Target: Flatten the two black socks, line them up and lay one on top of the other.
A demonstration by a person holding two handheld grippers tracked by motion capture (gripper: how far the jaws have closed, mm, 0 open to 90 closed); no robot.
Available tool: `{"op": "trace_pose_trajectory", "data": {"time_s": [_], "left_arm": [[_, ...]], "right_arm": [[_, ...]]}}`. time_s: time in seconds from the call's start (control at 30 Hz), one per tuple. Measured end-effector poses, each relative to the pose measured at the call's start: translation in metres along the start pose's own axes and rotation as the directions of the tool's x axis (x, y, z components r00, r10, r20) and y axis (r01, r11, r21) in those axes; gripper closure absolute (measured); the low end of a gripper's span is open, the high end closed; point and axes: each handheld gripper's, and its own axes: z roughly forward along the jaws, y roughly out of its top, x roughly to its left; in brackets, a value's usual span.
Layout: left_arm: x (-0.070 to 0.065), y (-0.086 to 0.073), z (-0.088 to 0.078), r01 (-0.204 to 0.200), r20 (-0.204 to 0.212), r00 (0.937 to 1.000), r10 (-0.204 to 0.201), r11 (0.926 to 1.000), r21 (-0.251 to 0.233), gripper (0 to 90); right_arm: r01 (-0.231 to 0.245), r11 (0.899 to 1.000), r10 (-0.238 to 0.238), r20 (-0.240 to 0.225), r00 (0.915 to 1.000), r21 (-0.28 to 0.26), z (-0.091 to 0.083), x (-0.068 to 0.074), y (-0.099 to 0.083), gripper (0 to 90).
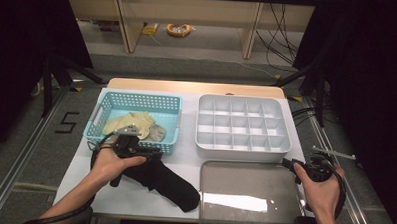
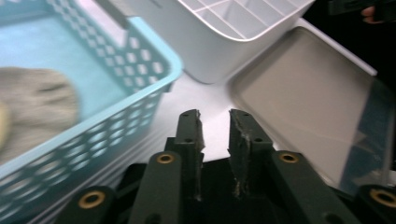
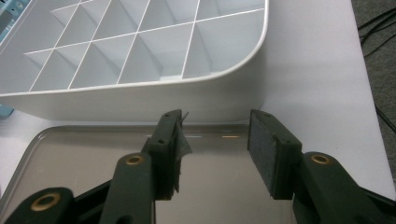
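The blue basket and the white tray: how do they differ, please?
The blue basket has perforated walls and one open space; the white tray has solid walls and is divided into many compartments. The blue basket holds pieces of cloth; the white tray's compartments look empty. Both are rectangular and stand side by side on the table.
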Motion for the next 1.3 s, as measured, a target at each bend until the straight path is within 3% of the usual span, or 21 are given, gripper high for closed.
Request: {"op": "trace_pose_trajectory", "data": {"time_s": [0.03, 0.07, 0.13, 0.17, 0.2, 0.27, 0.3, 0.37, 0.43, 0.47, 0.53, 0.57, 0.6, 0.67, 0.77, 0.8, 0.97, 1.0, 1.03, 1.2, 1.3], "left_arm": [[0.002, -0.002, -0.005, 0.004, -0.022, 0.9997, -0.004, 1.0000, -0.001, 68.1], [0.003, -0.005, -0.011, 0.008, -0.052, 0.9986, -0.008, 1.0000, 0.003, 66.9], [0.008, -0.011, -0.020, 0.008, -0.107, 0.9943, -0.005, 0.9997, 0.023, 64.1], [0.011, -0.015, -0.025, 0.002, -0.119, 0.9929, 0.005, 0.9985, 0.055, 62.7], [0.013, -0.018, -0.027, 0.014, -0.127, 0.9919, -0.005, 0.9973, 0.073, 61.6], [0.017, -0.024, -0.031, 0.037, -0.140, 0.9900, -0.022, 0.9938, 0.104, 59.9], [0.019, -0.027, -0.031, 0.062, -0.149, 0.9880, -0.043, 0.9902, 0.125, 58.4], [0.025, -0.031, -0.029, 0.071, -0.141, 0.9888, -0.048, 0.9846, 0.160, 56.5], [0.029, -0.034, -0.024, 0.105, -0.134, 0.9879, -0.079, 0.9745, 0.198, 54.7], [0.031, -0.034, -0.021, 0.132, -0.120, 0.9869, -0.108, 0.9667, 0.219, 54.1], [0.033, -0.036, -0.014, 0.173, -0.120, 0.9818, -0.147, 0.9532, 0.248, 52.9], [0.036, -0.037, -0.013, 0.160, -0.125, 0.9836, -0.130, 0.9471, 0.278, 53.3], [0.036, -0.037, -0.011, 0.163, -0.133, 0.9827, -0.129, 0.9435, 0.289, 55.2], [0.038, -0.037, -0.008, 0.125, -0.138, 0.9869, -0.083, 0.9340, 0.335, 61.6], [0.037, -0.036, -0.006, 0.104, -0.131, 0.9895, -0.061, 0.9302, 0.352, 72.7], [0.036, -0.036, -0.006, 0.101, -0.134, 0.9893, -0.056, 0.9280, 0.358, 75.8], [0.033, -0.035, -0.006, 0.085, -0.104, 0.9932, -0.053, 0.9394, 0.332, 85.0], [0.031, -0.035, -0.005, 0.117, -0.104, 0.9905, -0.090, 0.9498, 0.290, 85.3], [0.030, -0.034, -0.006, 0.121, -0.098, 0.9904, -0.097, 0.9530, 0.278, 85.5], [0.023, -0.030, -0.010, 0.139, -0.056, 0.9900, -0.129, 0.9615, 0.237, 86.4], [0.016, -0.023, -0.013, 0.118, -0.029, 0.9930, -0.115, 0.9698, 0.213, 86.4]], "right_arm": [[-0.048, 0.999, 0.048, -0.017, 0.9987, 0.014, -0.001, 0.003, 0.000, 56.0], [-0.016, 1.000, 0.016, -0.029, 0.9995, 0.005, 0.001, 0.001, 0.000, 56.0], [-0.019, 0.999, 0.019, 0.002, 0.9998, 0.026, -0.001, 0.003, 0.001, 56.0], [-0.068, 0.997, 0.068, 0.002, 0.9977, 0.038, -0.002, 0.007, 0.000, 55.9], [-0.006, 1.000, 0.006, -0.007, 1.0000, 0.016, 0.001, 0.003, 0.000, 55.9], [-0.010, 1.000, 0.011, -0.005, 0.9999, 0.017, 0.002, 0.004, 0.000, 55.8], [-0.018, 1.000, 0.019, -0.014, 0.9997, 0.023, 0.000, 0.005, 0.001, 55.8], [-0.017, 1.000, 0.017, -0.004, 0.9998, 0.026, 0.001, 0.005, 0.001, 55.8], [-0.009, 1.000, 0.009, 0.001, 1.0000, 0.020, 0.002, 0.005, 0.000, 55.8], [-0.053, 0.998, 0.053, -0.010, 0.9985, 0.026, 0.002, 0.008, 0.000, 55.8], [-0.052, 0.998, 0.052, -0.014, 0.9985, 0.032, 0.002, 0.008, 0.000, 55.7], [-0.047, 0.998, 0.048, -0.009, 0.9988, 0.035, 0.002, 0.008, 0.000, 55.7], [-0.011, 1.000, 0.011, -0.005, 0.9999, 0.025, 0.003, 0.005, 0.000, 55.7], [-0.017, 0.999, 0.017, -0.009, 0.9998, 0.028, 0.002, 0.005, 0.000, 55.7], [-0.030, 0.999, 0.031, -0.032, 0.9990, 0.028, 0.002, 0.005, 0.000, 55.7], [-0.023, 0.999, 0.024, -0.021, 0.9995, 0.026, 0.002, 0.004, 0.000, 55.7], [-0.005, 1.000, 0.004, 0.015, 0.9999, 0.031, 0.001, 0.004, 0.000, 55.7], [-0.012, 1.000, 0.012, -0.004, 0.9999, 0.020, 0.003, 0.004, 0.000, 55.7], [-0.019, 1.000, 0.020, -0.021, 0.9996, 0.022, 0.003, 0.005, 0.000, 55.7], [-0.016, 1.000, 0.016, -0.006, 0.9999, 0.027, 0.004, 0.005, 0.000, 55.7], [-0.013, 1.000, 0.013, 0.000, 0.9999, 0.024, 0.004, 0.005, 0.000, 55.6]]}}
